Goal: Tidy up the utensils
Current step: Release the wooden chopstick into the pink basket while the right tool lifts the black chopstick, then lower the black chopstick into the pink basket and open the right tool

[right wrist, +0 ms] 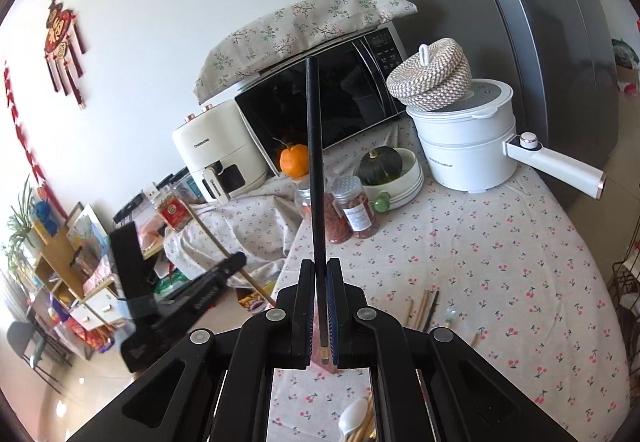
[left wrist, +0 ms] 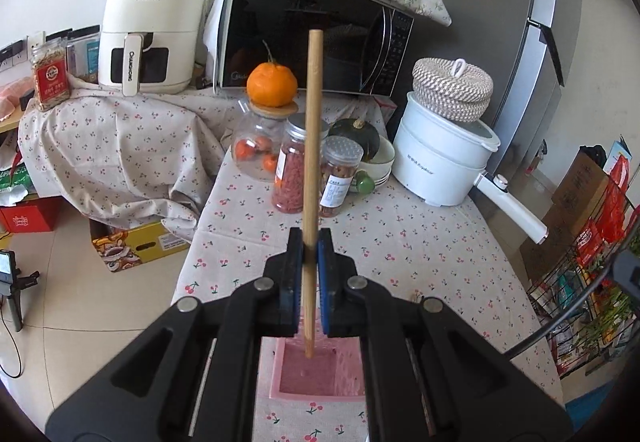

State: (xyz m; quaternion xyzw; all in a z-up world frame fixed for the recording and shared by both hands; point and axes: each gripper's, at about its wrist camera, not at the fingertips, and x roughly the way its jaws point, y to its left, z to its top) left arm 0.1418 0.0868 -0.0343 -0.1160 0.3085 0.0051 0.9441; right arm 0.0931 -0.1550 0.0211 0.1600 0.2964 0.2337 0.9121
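My left gripper (left wrist: 309, 242) is shut on a wooden chopstick (left wrist: 312, 146) held upright, its lower end over a pink rectangular holder (left wrist: 320, 382) on the cherry-print tablecloth. My right gripper (right wrist: 321, 270) is shut on a black chopstick (right wrist: 315, 170), also upright. In the right wrist view the left gripper (right wrist: 236, 262) shows at the left with its wooden chopstick (right wrist: 224, 250). Several loose chopsticks (right wrist: 422, 308) lie on the cloth right of my right gripper. A white spoon (right wrist: 354, 418) and more wooden sticks show at the bottom edge.
At the table's back stand a jar topped with an orange (left wrist: 272, 84), two spice jars (left wrist: 298, 166), a bowl with a green squash (left wrist: 362, 140), a white electric pot (left wrist: 444, 158), a microwave (left wrist: 312, 34) and an air fryer (left wrist: 152, 30). A wire rack (left wrist: 592, 282) stands right.
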